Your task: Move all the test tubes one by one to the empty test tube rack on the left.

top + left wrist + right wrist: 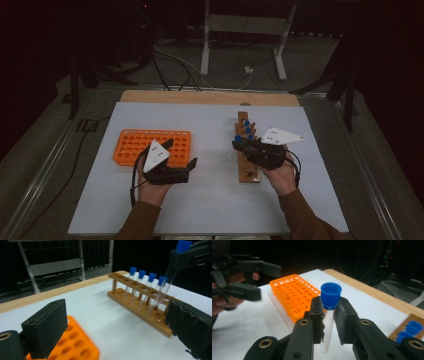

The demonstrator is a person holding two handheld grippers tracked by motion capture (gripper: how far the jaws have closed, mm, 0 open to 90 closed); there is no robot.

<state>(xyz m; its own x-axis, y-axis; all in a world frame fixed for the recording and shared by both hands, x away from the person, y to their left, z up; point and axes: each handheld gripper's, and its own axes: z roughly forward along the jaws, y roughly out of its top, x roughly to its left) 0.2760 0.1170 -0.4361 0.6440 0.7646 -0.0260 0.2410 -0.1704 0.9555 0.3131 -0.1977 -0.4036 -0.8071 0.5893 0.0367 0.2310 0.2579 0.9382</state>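
My right gripper is shut on a clear test tube just below its blue cap. In the high view the right gripper hovers over the wooden rack, where several blue-capped tubes stand. From the left gripper view the held tube hangs tilted over the wooden rack, beside the standing tubes. My left gripper is open and holds nothing, at the near right corner of the orange rack. Its jaws frame the orange rack.
A white board covers the table, with a wooden edge at the far side. A metal stand and cables lie on the floor beyond. The orange rack has empty holes.
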